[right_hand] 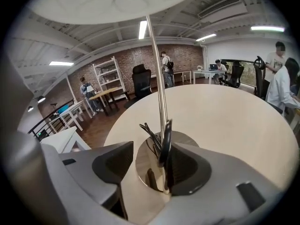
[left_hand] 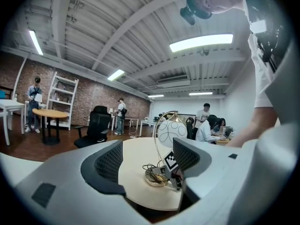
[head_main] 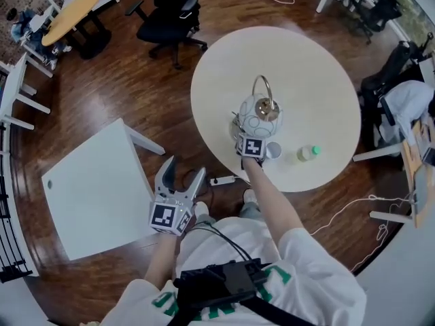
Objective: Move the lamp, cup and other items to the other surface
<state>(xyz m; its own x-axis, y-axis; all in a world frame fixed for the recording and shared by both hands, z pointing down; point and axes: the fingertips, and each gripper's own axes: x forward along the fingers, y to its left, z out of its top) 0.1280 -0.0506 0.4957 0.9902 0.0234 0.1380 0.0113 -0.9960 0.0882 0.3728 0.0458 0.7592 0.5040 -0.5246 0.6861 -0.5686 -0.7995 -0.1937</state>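
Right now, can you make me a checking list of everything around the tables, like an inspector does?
Surface: round beige table holds the things; white square table stands to its left.
Job's things: lamp upright near the table's near edge; cup and green-capped bottle beside it, apart.
Clutter: nothing seen.
Grippers: right gripper has its fingers apart around the lamp's stem, not squeezing; left gripper open, empty, above the floor.
Cables: cord bundled at the lamp's base; power strip and white cable on the floor.
Surroundings: wooden floor, black office chair, people far off.
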